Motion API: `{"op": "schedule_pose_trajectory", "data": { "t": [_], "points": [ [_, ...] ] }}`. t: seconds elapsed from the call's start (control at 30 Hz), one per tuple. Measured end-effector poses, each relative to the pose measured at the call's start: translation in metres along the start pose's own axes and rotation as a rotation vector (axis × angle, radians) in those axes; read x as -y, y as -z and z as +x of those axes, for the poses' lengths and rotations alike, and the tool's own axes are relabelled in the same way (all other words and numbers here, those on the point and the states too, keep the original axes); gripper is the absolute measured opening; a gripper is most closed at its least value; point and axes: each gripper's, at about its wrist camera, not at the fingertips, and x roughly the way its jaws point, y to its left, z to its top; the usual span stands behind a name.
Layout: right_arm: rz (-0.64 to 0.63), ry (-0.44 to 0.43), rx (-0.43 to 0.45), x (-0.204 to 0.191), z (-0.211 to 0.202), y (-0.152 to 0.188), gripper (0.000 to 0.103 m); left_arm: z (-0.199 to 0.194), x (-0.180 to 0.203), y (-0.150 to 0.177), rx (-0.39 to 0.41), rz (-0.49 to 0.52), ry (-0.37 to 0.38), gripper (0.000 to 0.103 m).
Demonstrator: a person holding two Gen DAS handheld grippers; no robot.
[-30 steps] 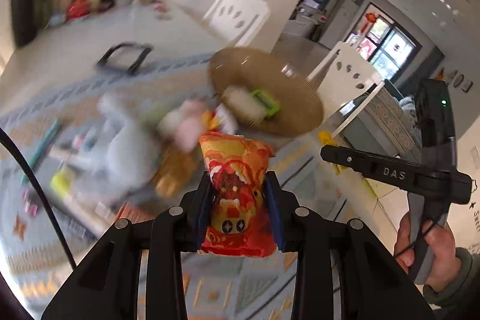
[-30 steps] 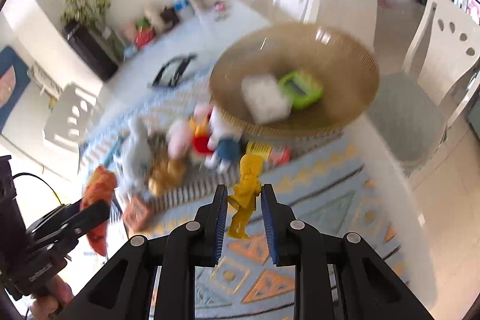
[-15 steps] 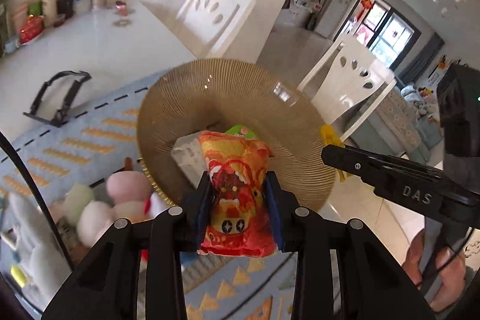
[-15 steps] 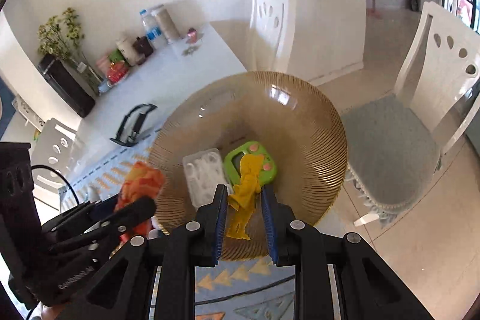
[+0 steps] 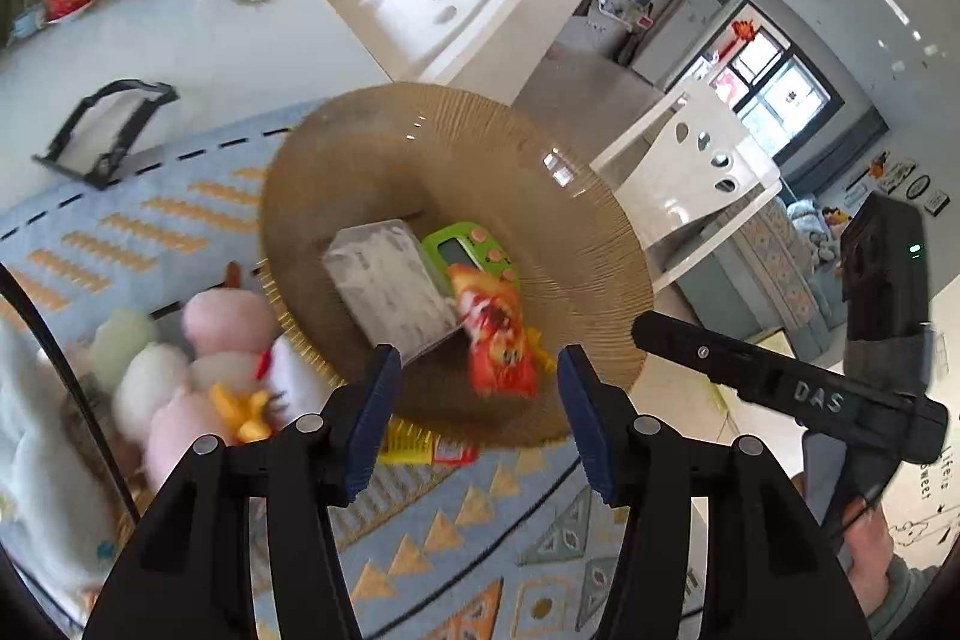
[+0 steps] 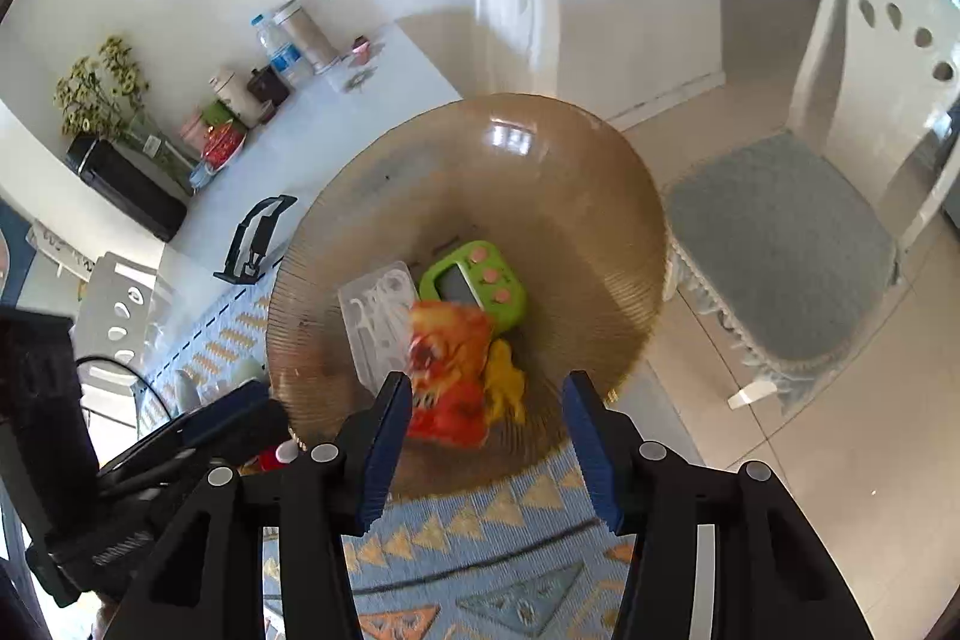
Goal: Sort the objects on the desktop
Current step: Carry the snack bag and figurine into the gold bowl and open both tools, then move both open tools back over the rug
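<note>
An orange snack packet [image 5: 495,343] [image 6: 447,373] lies blurred in the brown ribbed bowl [image 5: 360,148] [image 6: 540,160], beside a clear box [image 5: 387,289] [image 6: 375,319] and a green gadget [image 5: 474,250] [image 6: 477,283]. A yellow figure [image 6: 507,382] [image 5: 543,353] rests next to the packet. My left gripper [image 5: 477,415] hangs over the bowl's near rim, jaws opening, nothing pressed between them. My right gripper [image 6: 486,436] does the same from the other side, its jaws opening and apart from the toys. In the left wrist view the right gripper's black body [image 5: 780,388] shows at the right.
Plush toys [image 5: 198,376] crowd the patterned blue mat [image 5: 450,532] left of the bowl. A black stand [image 5: 102,130] and bottles [image 6: 288,46] sit on the white table farther back. White chairs [image 6: 840,130] stand past the table edge on the right.
Both grippers swung over the bowl, then opened. The orange packet dropped from the left gripper and the yellow figure from the right; both now lie in the bowl.
</note>
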Motion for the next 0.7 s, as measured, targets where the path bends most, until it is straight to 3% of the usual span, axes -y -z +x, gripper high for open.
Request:
{"op": "schedule_pose_trajectory", "data": {
  "t": [0.43, 0.7],
  "points": [
    [-0.017, 0.019, -0.056, -0.028, -0.02, 0.06, 0.052, -0.086, -0.035, 0.064, 0.038, -0.035, -0.045, 0.053],
    [-0.118, -0.005, -0.068, -0.09, -0.024, 0.095, 0.052, -0.145, -0.081, 0.122, 0.063, -0.128, -0.109, 0.053]
  ]
}}
